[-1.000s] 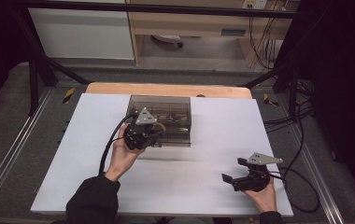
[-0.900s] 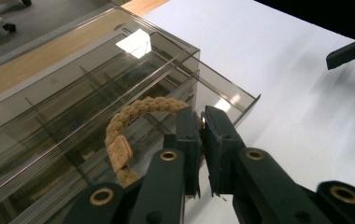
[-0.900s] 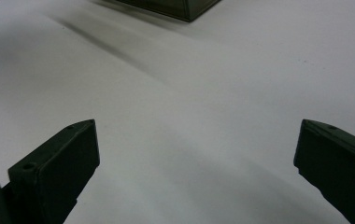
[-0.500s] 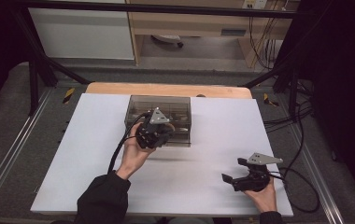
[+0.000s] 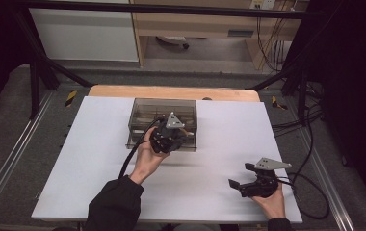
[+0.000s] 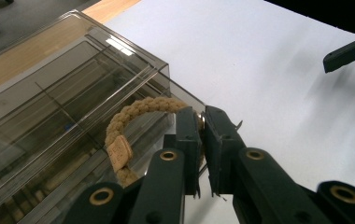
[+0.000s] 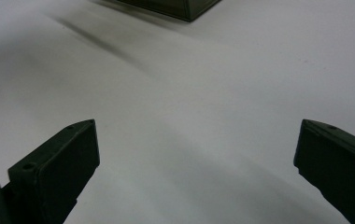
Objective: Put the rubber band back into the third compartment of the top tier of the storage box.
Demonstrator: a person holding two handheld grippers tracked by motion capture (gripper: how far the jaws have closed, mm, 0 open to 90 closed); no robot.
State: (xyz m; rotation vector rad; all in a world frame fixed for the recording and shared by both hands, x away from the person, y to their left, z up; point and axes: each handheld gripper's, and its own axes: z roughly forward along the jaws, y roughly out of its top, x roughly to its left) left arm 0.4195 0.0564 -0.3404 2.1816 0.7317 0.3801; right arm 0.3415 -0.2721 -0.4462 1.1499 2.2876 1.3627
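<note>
Bracelet was rough braided tan cord, box glossy smoky clear plastic, table matt white.

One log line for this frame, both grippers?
left gripper: shut on bracelet, over box | right gripper: open, holding nothing, low over table
</note>
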